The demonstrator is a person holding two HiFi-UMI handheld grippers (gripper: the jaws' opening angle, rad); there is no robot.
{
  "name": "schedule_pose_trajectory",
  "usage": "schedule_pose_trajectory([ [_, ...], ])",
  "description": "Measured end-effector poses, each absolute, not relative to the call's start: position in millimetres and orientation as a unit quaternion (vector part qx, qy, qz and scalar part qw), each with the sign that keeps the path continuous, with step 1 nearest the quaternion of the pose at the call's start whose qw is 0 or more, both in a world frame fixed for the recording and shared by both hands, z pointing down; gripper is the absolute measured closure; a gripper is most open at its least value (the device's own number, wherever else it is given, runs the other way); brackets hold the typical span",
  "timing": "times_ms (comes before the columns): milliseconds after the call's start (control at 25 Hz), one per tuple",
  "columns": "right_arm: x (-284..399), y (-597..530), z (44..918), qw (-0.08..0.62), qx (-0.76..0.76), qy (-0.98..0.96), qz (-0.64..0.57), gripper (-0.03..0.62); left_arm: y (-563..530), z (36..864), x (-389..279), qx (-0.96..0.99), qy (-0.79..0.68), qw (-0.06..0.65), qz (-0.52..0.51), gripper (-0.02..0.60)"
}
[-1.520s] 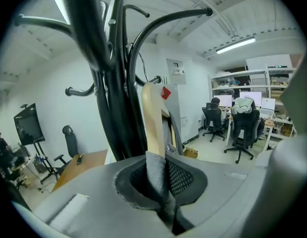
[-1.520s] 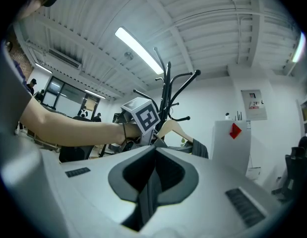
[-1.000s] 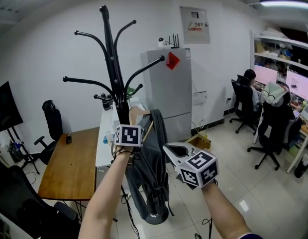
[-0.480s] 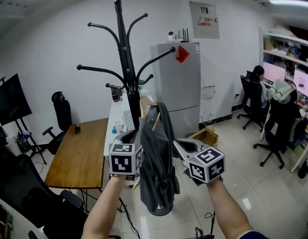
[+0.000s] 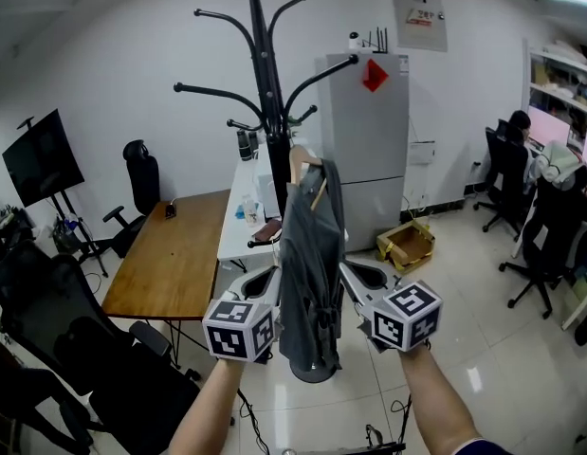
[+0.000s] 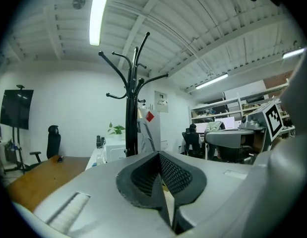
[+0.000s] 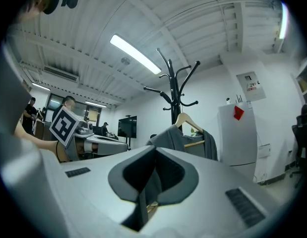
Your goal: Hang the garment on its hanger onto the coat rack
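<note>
Garment (image 5: pixel 310 254): grey, limp cloth, draped over wooden hanger (image 5: pixel 298 159), hung on coat rack (image 5: pixel 265 83), a slim black pole with curved arms.
My left gripper (image 5: pixel 271 273): jaws just closed, pads together, nothing between.
My right gripper (image 5: pixel 348 269): jaws together, empty.
Both flank garment, just beside it.
Around: wooden table (image 5: pixel 170 254), white fridge (image 5: pixel 369 150), cardboard box (image 5: pixel 405 245).

Matt cloth garment (image 5: pixel 310 254), wooden hanger (image 5: pixel 300 156)

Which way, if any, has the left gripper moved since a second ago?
Yes. The left gripper has drawn back and down from the black metal coat rack; its jaws just closed empty.
</note>
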State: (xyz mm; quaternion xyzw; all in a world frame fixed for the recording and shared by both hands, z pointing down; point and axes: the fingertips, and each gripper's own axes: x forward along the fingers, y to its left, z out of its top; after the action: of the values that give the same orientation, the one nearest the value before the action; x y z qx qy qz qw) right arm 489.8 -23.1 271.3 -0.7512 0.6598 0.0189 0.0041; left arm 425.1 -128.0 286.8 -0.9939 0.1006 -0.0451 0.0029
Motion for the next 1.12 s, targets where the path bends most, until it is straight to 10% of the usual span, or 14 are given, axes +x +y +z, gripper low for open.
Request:
schedule_pose_trajectory([
  [1120,435,-32,283,-0.002,-0.756,0.654,0.01,0.593,-102,305,395,-0.999,0.023,-0.015,-0.041,0.572],
])
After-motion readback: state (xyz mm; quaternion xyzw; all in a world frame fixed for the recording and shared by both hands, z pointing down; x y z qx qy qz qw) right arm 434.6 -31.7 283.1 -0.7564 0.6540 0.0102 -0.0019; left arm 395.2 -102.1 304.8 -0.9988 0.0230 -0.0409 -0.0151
